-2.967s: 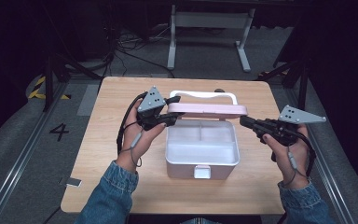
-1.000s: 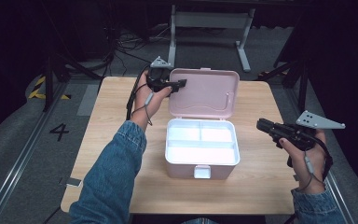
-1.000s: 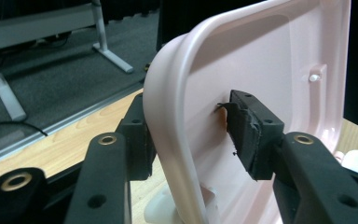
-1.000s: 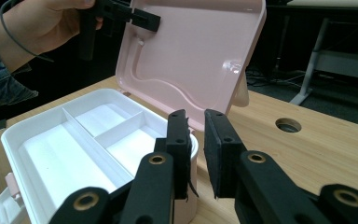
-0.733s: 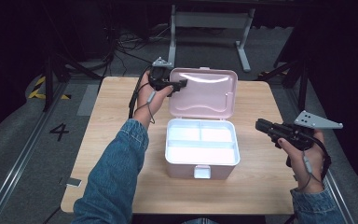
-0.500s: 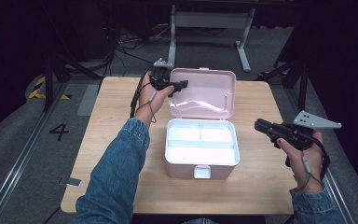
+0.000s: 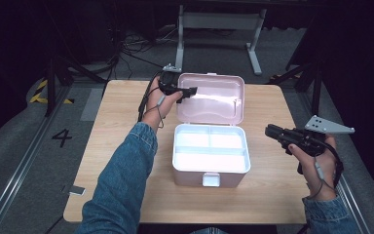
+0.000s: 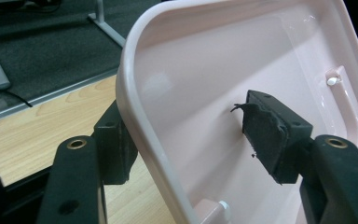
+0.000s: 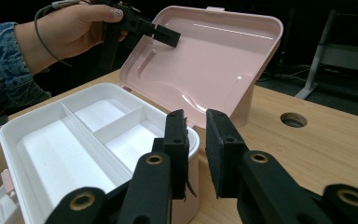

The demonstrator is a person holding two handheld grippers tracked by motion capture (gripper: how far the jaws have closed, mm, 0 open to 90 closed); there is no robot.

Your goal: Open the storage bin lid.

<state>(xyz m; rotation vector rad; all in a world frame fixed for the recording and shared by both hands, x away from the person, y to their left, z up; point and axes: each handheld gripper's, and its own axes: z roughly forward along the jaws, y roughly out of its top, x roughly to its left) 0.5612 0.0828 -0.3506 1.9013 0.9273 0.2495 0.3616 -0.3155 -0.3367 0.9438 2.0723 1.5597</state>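
In the high view, at upper centre-left of the frame, the left gripper (image 7: 187,91) sits at the left edge of the pink lid (image 7: 214,97) of a storage box, carried by a hand with a denim sleeve (image 7: 121,185) that runs up from the bottom edge. The left gripper view shows the lid's rounded corner rim (image 8: 135,121) passing between the two black pads, one behind the rim at lower left, the other (image 8: 268,133) over the lid's inner face at right; the jaws have just been opening and the pads stand clear of the plastic, so the grip is released with the lid between them. The lid stands raised, leaning back behind the white box (image 7: 210,155), which sits at the middle of the wooden table (image 7: 117,122) with its divided compartments bare and its latch tab (image 7: 211,179) facing the bottom edge. At the right of the frame, the right gripper (image 7: 272,131) hovers beside the box, well apart from the lid, pointing left toward the box. In the right gripper view its pads (image 9: 177,149) stand close together with a narrow gap and nothing between them, the box's near corner just beyond. A round hole (image 9: 293,120) in the tabletop shows at right.
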